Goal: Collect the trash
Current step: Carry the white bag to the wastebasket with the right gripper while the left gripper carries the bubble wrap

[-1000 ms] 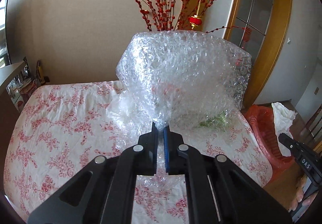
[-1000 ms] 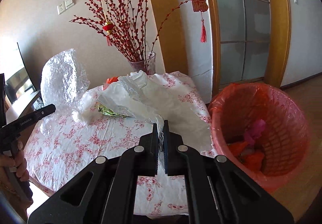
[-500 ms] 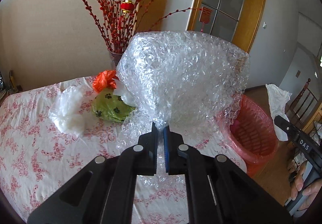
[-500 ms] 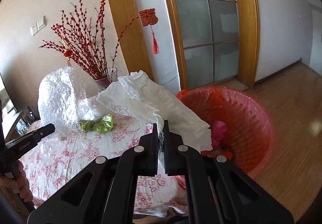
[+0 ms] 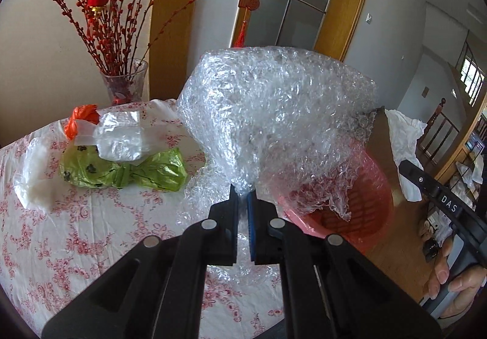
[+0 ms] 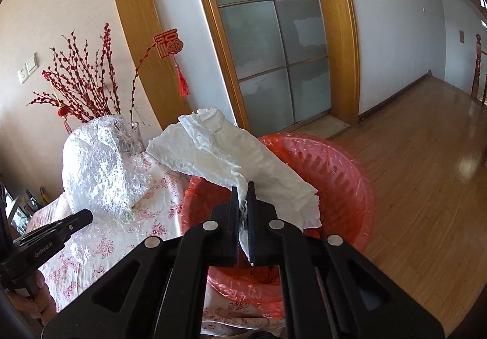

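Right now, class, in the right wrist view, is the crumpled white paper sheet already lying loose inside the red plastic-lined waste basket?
No: the crumpled white paper sheet is pinched in the right hand-held gripper above the red plastic-lined waste basket.

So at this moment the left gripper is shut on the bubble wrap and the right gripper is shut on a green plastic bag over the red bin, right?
Not quite. The right gripper is shut on white crumpled paper, held over the red bin, as the right wrist view shows. The green bag lies on the table. The left gripper is indeed shut on the bubble wrap.
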`<state>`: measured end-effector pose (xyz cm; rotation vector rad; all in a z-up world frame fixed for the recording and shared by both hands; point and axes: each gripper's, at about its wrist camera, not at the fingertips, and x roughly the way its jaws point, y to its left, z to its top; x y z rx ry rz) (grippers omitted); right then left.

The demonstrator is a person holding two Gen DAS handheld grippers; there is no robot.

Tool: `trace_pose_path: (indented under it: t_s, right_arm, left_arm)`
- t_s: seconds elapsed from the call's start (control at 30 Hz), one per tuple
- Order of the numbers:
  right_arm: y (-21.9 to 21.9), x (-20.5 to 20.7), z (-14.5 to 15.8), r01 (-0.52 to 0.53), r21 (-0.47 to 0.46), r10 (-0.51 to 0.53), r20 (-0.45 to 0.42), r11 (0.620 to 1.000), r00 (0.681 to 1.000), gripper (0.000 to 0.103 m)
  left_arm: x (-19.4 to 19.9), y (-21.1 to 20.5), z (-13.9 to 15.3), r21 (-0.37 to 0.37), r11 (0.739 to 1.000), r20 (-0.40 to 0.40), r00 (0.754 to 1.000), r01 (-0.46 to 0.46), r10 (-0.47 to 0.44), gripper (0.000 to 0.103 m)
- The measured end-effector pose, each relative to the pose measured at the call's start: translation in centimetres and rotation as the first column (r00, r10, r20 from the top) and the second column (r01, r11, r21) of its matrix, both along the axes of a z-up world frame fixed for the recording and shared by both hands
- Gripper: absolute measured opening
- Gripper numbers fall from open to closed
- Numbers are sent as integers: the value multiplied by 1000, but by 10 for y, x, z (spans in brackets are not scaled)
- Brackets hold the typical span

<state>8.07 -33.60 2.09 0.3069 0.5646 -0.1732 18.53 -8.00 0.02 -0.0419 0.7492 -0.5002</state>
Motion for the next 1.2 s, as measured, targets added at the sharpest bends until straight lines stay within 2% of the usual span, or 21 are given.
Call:
trace_pose_path:
  t_s: [0.53,0.7,1.2]
  right_arm:
    - [-36,1,-3,86,45,-87,24,995,996,5]
    - [-48,4,-2,115,85,-118,37,990,992,5]
    - [-67,12,-9,128,148,-136,47,981,990,5]
  left_arm:
    - [11,-58,-14,-13,996,-38,995,87,-87,7]
    - [17,-75,-19,-14,994,-54,993,106,-107,7]
    - [37,-113,-42,3,989,-100,984,148,-147,8]
